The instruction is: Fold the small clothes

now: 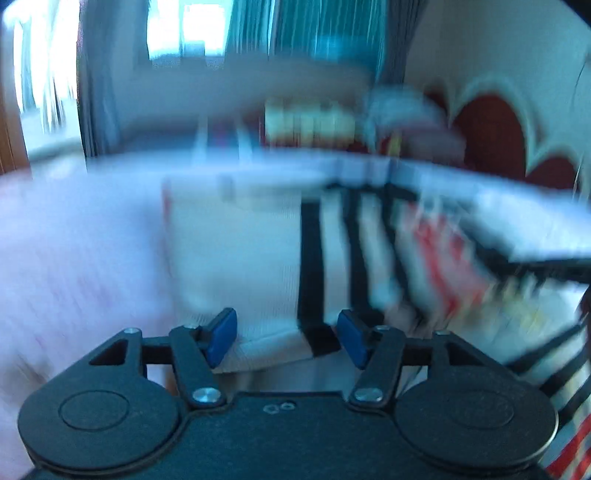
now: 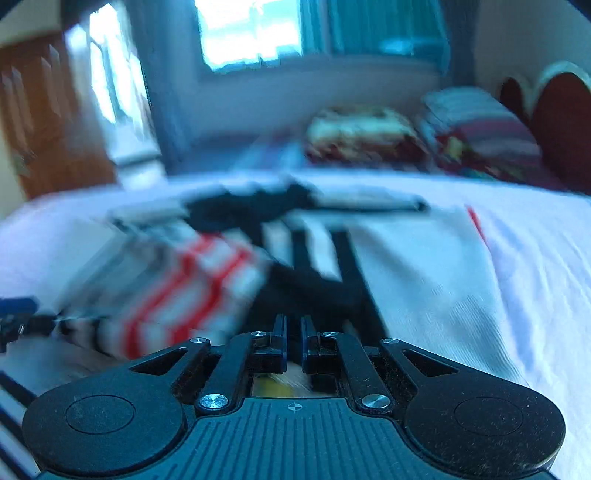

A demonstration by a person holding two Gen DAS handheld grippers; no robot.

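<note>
A small white garment (image 1: 236, 258) with black and red stripes lies on a white bed; both views are motion-blurred. My left gripper (image 1: 288, 336) is open, its blue pads either side of the garment's near white edge. In the right wrist view the same garment (image 2: 417, 273) shows white on the right, with black stripes (image 2: 332, 266) in the middle and red stripes (image 2: 192, 295) on the left. My right gripper (image 2: 293, 341) is nearly closed, pads a narrow gap apart over the black-striped fabric; I cannot tell whether cloth is pinched.
The white bedsheet (image 2: 535, 258) spreads to the right. Folded blankets (image 2: 480, 129) and a patterned pillow (image 2: 362, 133) sit at the far end by a red headboard (image 2: 561, 118). A window (image 2: 251, 33) and wooden wardrobe (image 2: 40, 118) stand behind.
</note>
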